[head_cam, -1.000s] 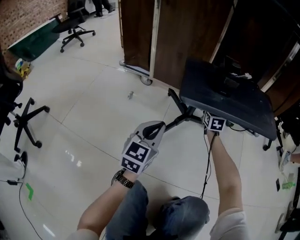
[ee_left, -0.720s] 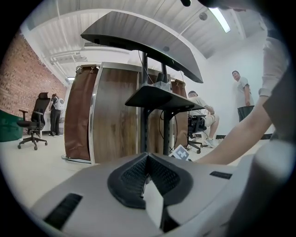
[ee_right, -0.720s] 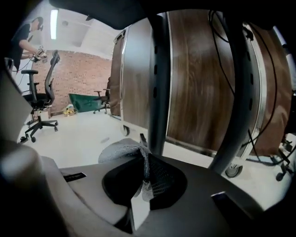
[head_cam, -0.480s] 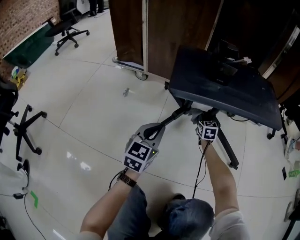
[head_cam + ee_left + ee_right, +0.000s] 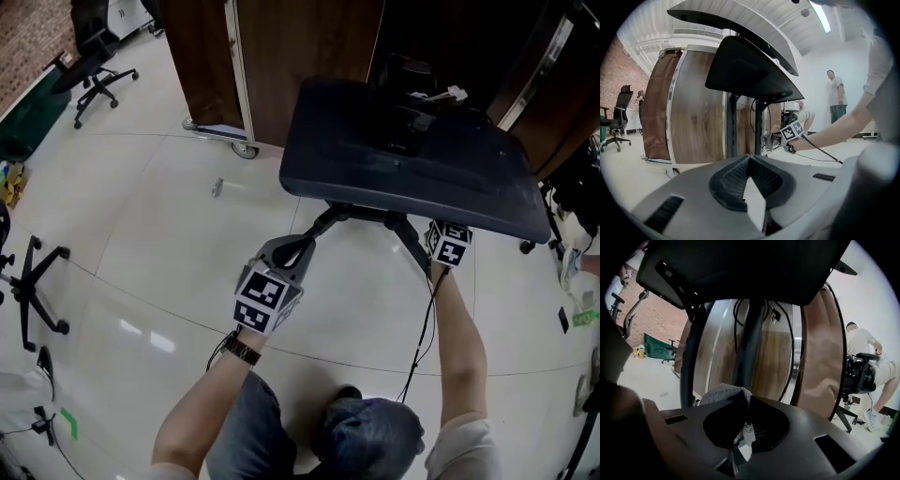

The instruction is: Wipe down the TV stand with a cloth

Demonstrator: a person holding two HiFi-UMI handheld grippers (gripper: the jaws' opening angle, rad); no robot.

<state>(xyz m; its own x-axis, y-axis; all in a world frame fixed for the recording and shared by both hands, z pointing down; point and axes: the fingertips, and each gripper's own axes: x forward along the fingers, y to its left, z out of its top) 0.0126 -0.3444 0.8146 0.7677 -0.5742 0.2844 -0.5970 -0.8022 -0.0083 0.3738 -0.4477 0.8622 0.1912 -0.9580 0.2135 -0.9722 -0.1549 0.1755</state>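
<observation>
right gripper view, hand-held gripper [image 5: 747,405] clamped on cloth [image 5: 723,393]

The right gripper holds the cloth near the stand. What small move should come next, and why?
Probably ease the right gripper slightly forward, so that the grey cloth presses on the stand's dark post. The jaws are shut on the cloth, and the post stands just beyond it, below the dark panel. Whether they already touch, I cannot tell.
</observation>
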